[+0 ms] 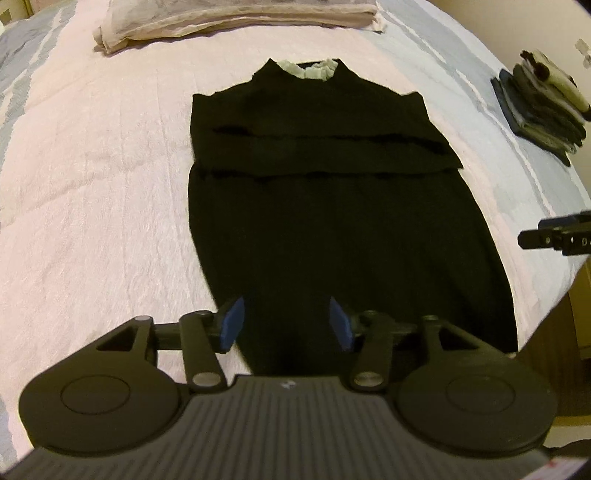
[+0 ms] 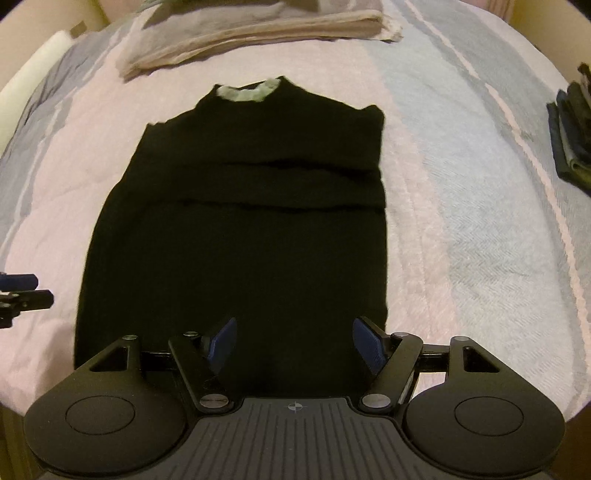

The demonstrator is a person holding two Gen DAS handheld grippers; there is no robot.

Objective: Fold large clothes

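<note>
The bed (image 1: 92, 166) carries three items directly on its pink-and-blue cover — a flat black garment (image 1: 332, 229), a folded beige blanket (image 1: 229, 18), a clothes stack (image 1: 543, 110).

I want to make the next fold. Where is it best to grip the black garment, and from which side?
Probably the near hem of the black garment, one corner per gripper, coming from the near bed edge. Its sleeves are already folded across, the collar lies far away, and the open left gripper and right gripper hover over that hem.
</note>
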